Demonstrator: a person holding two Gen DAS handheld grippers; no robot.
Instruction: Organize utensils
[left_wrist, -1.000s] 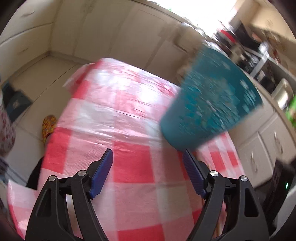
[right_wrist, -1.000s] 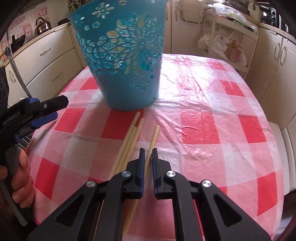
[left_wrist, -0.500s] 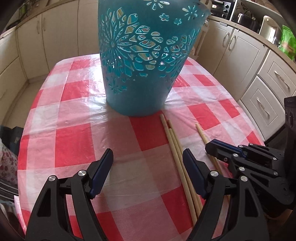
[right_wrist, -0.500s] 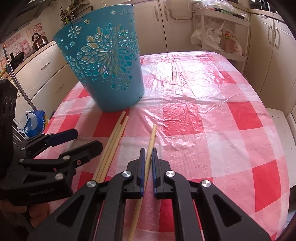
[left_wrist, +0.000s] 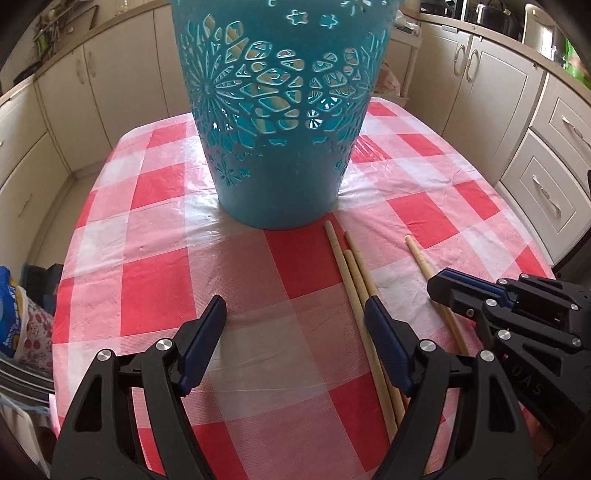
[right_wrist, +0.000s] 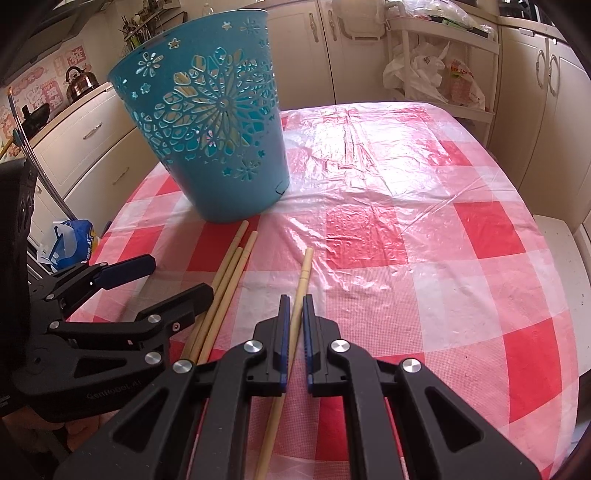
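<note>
A teal cut-out basket (left_wrist: 280, 147) (right_wrist: 221, 147) stands upright on the red-and-white checked tablecloth (left_wrist: 155, 288). Three wooden chopsticks (left_wrist: 351, 269) (right_wrist: 229, 273) lie side by side in front of it. A single chopstick (left_wrist: 417, 254) (right_wrist: 304, 269) lies apart to their right. My right gripper (right_wrist: 293, 299) (left_wrist: 439, 286) is shut on this single chopstick, which fills the gap between the blue pads and still rests low on the cloth. My left gripper (left_wrist: 295, 310) (right_wrist: 177, 277) is open, nothing between its fingers, with its right finger over the three chopsticks.
Cream kitchen cabinets (left_wrist: 509, 92) surround the table. A wire rack with plastic bags (right_wrist: 436, 74) stands beyond the far edge. A blue bag (right_wrist: 70, 240) lies on the floor at the left. A kettle (right_wrist: 81, 83) sits on the counter.
The left gripper swung round from a blurred sideways view to face the basket and settled beside the three chopsticks. The right gripper stayed shut on the single chopstick, shifting slightly.
</note>
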